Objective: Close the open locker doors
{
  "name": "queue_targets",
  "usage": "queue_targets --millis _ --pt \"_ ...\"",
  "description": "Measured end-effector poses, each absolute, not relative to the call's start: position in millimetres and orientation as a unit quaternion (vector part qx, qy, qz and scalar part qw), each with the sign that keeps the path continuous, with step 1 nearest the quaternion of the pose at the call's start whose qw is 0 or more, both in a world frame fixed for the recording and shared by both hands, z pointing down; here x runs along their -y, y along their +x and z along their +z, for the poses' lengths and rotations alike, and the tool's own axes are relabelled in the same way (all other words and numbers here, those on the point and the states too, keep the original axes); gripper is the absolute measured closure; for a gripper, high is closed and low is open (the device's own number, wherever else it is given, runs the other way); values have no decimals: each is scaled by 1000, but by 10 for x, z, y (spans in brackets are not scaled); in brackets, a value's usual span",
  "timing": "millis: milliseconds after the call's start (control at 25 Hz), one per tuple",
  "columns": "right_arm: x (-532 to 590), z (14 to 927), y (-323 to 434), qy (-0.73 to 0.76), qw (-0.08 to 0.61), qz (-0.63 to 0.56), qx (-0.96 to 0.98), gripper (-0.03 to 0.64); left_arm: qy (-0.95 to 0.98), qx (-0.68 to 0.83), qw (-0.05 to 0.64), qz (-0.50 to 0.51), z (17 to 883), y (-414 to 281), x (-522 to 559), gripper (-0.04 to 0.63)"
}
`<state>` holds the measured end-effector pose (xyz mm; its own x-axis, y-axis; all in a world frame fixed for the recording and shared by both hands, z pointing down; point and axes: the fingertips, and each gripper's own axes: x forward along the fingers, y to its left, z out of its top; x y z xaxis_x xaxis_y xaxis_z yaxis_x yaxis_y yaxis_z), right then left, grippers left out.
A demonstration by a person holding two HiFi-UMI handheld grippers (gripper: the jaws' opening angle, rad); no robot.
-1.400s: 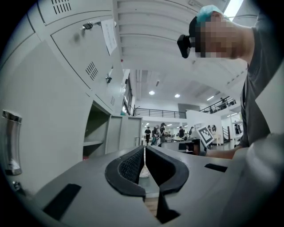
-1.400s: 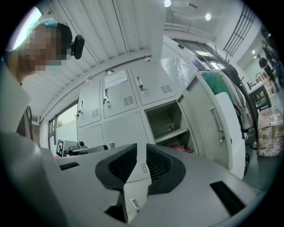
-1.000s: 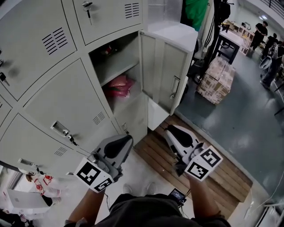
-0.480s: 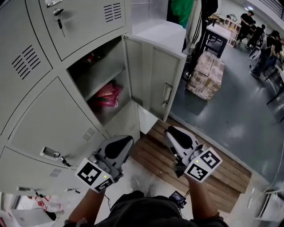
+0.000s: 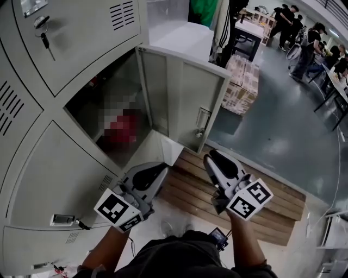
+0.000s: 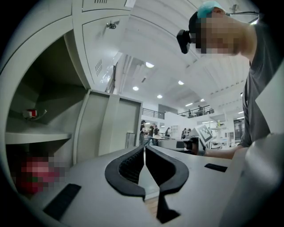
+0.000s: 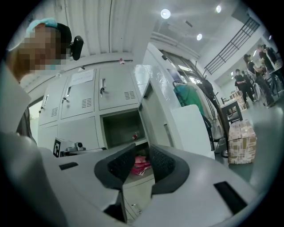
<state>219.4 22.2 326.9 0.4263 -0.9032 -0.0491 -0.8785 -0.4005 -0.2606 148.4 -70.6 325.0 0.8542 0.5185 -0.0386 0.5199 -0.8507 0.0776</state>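
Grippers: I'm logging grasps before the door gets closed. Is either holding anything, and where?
Nothing is held. The left gripper is shut on air, the right gripper open and empty; neither touches the open locker door.

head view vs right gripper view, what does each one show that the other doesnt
Only the head view: the wooden pallet underfoot and the right gripper from outside, with its marker cube. Only the right gripper view: that gripper's jaws, apart with nothing between them, and the ceiling lights. Both: the open locker door and the stacked cardboard boxes.
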Motion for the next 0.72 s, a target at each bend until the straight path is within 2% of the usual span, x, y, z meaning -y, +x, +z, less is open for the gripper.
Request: queue_targets --millis 440,720 --pt "-176 3332 2719 -847 120 -56 -515 506 963 -264 51 -2 3294 1754 825 586" --pt "-116 3280 3060 -833 116 -51 -539 503 972 -232 49 -1 3263 1969 821 586"
